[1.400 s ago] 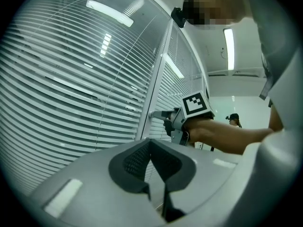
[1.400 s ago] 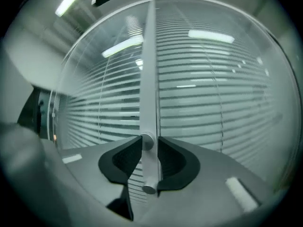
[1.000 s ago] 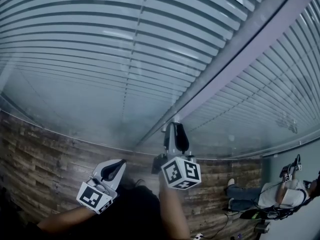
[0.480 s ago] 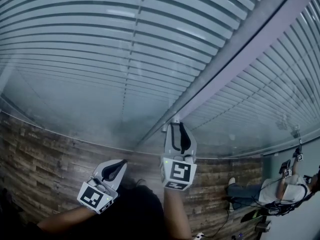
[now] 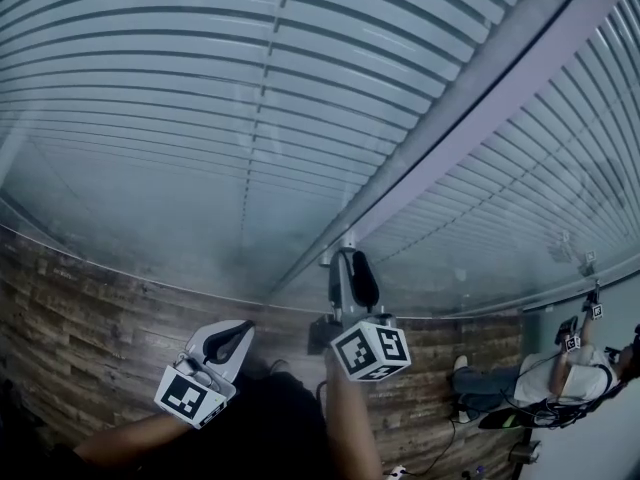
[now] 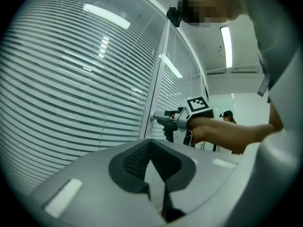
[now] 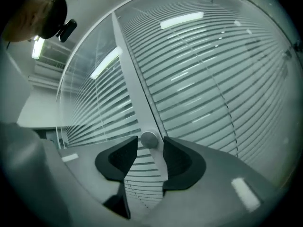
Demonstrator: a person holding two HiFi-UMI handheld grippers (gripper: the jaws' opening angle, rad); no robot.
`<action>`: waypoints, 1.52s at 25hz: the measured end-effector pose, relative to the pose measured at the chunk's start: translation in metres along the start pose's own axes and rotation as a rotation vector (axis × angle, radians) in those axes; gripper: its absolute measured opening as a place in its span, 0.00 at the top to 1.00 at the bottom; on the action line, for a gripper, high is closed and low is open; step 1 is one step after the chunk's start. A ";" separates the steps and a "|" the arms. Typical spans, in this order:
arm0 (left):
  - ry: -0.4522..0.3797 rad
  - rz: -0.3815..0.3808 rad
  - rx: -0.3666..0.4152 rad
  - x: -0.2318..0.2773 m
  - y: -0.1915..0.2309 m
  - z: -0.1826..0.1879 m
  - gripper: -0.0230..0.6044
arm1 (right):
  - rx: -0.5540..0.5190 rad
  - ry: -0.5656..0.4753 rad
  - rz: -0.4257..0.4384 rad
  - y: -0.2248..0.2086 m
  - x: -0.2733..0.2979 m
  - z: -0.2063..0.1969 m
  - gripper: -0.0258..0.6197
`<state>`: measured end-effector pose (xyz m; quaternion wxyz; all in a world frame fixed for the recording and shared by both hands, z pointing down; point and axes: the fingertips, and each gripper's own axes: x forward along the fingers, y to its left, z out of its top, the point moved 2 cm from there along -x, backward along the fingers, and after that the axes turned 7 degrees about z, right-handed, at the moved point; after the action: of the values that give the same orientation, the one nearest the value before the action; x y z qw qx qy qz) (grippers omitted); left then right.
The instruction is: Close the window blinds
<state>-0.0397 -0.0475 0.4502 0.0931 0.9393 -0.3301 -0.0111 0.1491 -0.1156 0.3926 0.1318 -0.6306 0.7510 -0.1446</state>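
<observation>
right gripper (image 7: 150,141): jaws opening, spread either side of a small round knob (image 7: 149,139) on the grey window mullion (image 5: 480,98); pads not clamped on it. left gripper (image 5: 238,328): jaws pressed together, nothing between them, held low and left of the right one, apart from the window. window blinds (image 5: 200,88): horizontal slats behind glass on both sides of the mullion, dark gaps showing between slats. wood-plank floor (image 5: 80,328) below. seated person (image 5: 560,388) at far right.
</observation>
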 end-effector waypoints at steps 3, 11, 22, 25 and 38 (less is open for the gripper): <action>0.009 -0.001 0.000 0.000 -0.001 -0.001 0.97 | 0.059 -0.046 -0.016 -0.004 -0.001 0.003 0.71; 0.014 -0.005 0.006 0.001 -0.003 -0.001 0.97 | 0.047 -0.034 -0.026 -0.001 0.007 0.008 0.75; 0.005 0.037 -0.015 -0.003 0.007 -0.002 0.97 | -0.315 0.105 -0.102 0.001 0.012 0.005 0.76; 0.005 0.041 -0.017 -0.003 0.008 -0.001 0.97 | -0.499 0.167 -0.118 0.005 0.013 0.004 0.76; 0.020 0.026 -0.040 0.016 -0.004 -0.016 0.97 | -1.195 0.398 -0.149 0.010 0.017 -0.016 0.76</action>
<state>-0.0237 -0.0518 0.4658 0.1152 0.9330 -0.3409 -0.0074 0.1310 -0.1301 0.4031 -0.3955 -0.6069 0.6663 0.1766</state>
